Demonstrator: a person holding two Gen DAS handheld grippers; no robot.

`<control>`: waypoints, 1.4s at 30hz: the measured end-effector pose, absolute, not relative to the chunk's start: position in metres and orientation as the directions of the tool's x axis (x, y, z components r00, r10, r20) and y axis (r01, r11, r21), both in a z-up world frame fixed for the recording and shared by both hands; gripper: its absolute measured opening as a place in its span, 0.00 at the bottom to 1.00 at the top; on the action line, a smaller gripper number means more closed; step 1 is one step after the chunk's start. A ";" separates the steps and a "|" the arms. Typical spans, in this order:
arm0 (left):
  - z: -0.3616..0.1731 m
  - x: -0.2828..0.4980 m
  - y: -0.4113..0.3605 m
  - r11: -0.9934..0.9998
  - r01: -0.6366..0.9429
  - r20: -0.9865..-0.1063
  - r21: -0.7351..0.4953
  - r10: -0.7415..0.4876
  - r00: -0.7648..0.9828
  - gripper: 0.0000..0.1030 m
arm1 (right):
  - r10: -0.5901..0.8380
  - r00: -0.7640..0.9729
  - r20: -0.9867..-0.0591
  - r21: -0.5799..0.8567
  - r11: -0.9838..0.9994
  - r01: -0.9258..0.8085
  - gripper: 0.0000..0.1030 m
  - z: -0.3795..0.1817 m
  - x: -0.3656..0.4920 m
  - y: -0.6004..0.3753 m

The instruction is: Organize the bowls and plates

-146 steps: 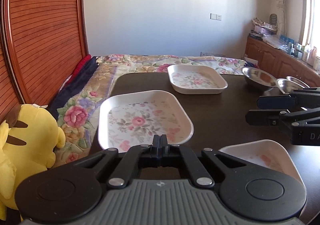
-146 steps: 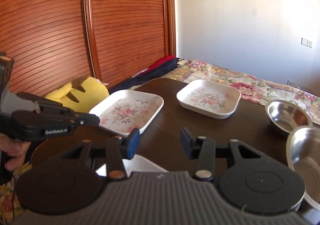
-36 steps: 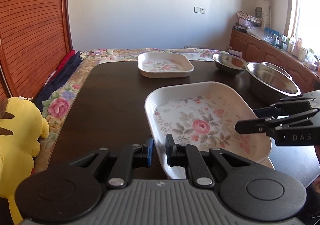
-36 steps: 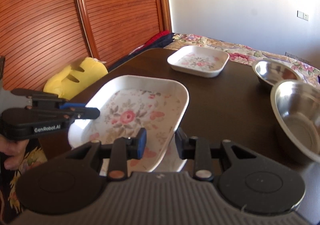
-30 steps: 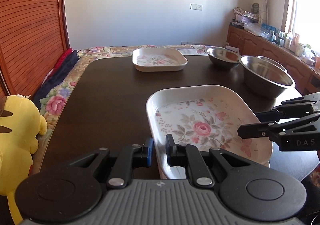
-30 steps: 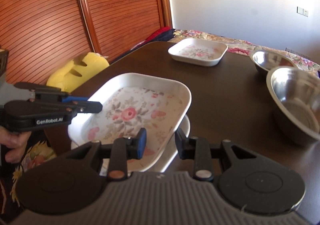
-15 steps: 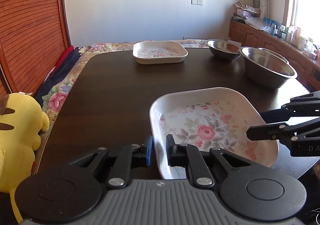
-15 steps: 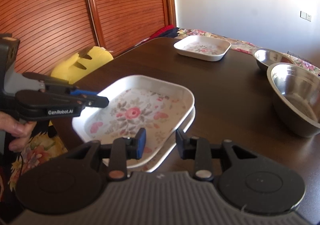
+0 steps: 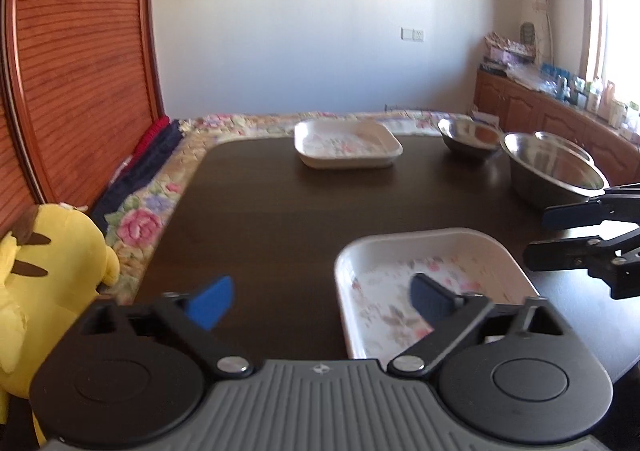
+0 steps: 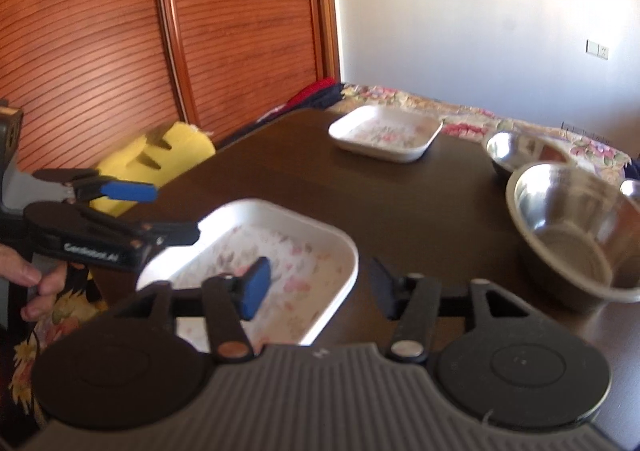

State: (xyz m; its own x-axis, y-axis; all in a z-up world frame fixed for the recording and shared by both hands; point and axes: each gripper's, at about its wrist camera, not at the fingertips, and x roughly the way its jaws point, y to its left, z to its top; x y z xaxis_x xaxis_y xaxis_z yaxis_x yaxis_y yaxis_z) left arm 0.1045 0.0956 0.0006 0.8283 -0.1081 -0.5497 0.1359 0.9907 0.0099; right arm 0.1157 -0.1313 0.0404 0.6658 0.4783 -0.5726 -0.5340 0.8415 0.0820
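A white floral plate (image 9: 432, 283) rests near the front edge of the dark table (image 9: 280, 211); it also shows in the right wrist view (image 10: 280, 259). My left gripper (image 9: 320, 299) is open and empty, its right finger over the plate's left rim. My right gripper (image 10: 316, 287) is open and empty, straddling the plate's right rim. A second floral plate (image 9: 346, 145) sits at the far side, also seen in the right wrist view (image 10: 386, 133). A large steel bowl (image 10: 576, 227) and a smaller steel bowl (image 10: 524, 151) stand at the right.
A yellow plush toy (image 9: 44, 271) sits off the table's left edge. A floral cloth (image 9: 160, 211) lies along the left and far sides. A wooden slatted wall (image 10: 160, 31) stands left. Cabinets with clutter (image 9: 560, 111) stand at the right.
Both grippers have opened and let go of the floral plate, which now rests low on the table at the front. Both grippers have drawn back and tilted up slightly.
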 end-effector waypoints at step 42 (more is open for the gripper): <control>0.045 0.256 0.132 0.981 0.183 -0.559 -0.061 -0.186 0.808 0.84 | 0.445 0.702 -0.556 0.145 0.884 -0.445 0.85 0.084 0.287 -0.126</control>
